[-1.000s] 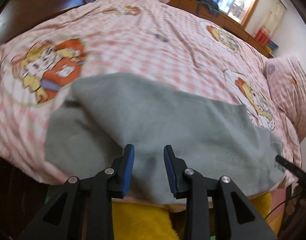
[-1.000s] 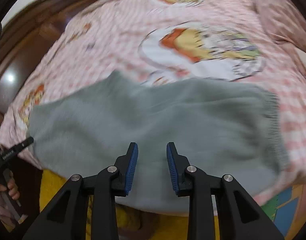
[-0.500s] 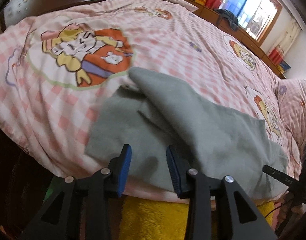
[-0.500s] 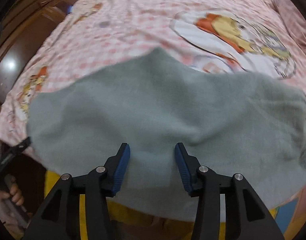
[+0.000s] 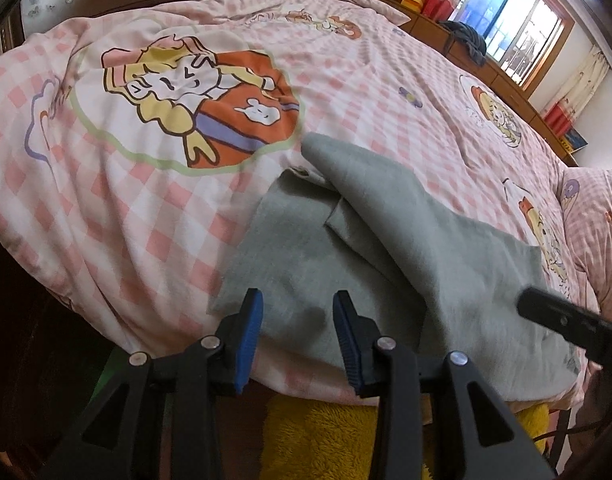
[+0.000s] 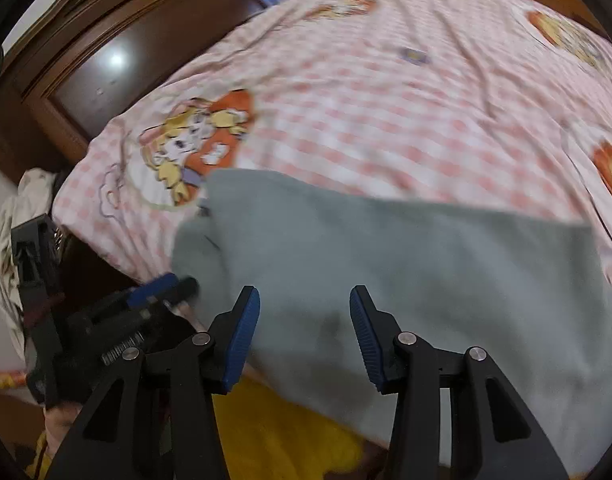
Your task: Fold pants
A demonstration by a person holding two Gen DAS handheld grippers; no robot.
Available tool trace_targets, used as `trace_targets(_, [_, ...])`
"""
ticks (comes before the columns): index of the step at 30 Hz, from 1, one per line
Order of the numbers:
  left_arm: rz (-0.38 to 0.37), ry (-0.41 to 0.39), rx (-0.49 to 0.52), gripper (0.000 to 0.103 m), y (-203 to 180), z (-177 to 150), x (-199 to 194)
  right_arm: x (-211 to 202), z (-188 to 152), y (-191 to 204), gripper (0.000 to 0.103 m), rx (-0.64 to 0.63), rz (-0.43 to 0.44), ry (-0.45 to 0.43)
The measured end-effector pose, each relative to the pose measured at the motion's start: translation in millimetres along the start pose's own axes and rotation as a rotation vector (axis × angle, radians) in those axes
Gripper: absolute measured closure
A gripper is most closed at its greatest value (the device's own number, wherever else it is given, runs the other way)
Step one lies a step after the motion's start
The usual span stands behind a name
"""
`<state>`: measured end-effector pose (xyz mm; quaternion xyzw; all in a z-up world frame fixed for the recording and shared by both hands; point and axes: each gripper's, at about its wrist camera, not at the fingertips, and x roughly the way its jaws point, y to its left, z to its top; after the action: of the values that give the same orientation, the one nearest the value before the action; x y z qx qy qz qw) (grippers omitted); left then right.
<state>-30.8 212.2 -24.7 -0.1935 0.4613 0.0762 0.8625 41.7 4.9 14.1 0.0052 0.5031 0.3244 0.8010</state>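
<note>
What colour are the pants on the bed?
The pants are plain grey-green, with no pattern. The left wrist view shows them sharpest.

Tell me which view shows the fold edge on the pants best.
The left wrist view: it is sharp, and the pants show the upper layer's edge clearly. The right wrist view is blurred; the pants look there like one grey sheet.

A pink checked quilt with cartoon prints covers the bed; a pillow lies far right.
</note>
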Motion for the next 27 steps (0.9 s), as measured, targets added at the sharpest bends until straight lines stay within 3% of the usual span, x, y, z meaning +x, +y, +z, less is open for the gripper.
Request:
trace_targets(5, [-0.005,0.002,-0.012,0.065,4.2,-0.7,-1.4,25.4,15.2,23.1,0.055,-0.042,-0.005,0.013])
trace_targets(9, [-0.007,0.002,-0.008,0.065,6.5,-1.6,-2.6,43.5,22.0,32.8,0.055,-0.077,-0.066,0.014])
trace_targets(15, [-0.009,-0.004,-0.018,0.065,10.5,-0.8,-3.3,40.6,20.2,43.8,0.055,-0.058,0.025,0.014])
trace_targets(19, [-0.002,0.001,-0.029,0.065,14.8,-0.3,-0.8,54.2,20.4,60.6,0.055,-0.157,-0.057,0.028])
trace_targets(21, [-0.001,0.005,-0.035,0.065,16.8,-0.3,0.1,63.6,21.2,61.3,0.061,-0.175,-0.085,0.035])
trace_targets(24, [0.007,0.008,-0.029,0.065,17.2,0.2,1.2,69.9,22.6,46.8,0.094,-0.125,-0.097,0.032])
trace_targets(27, [0.008,0.005,-0.024,0.065,16.2,2.6,0.5,51.6,23.4,22.6,0.095,0.005,0.001,-0.016])
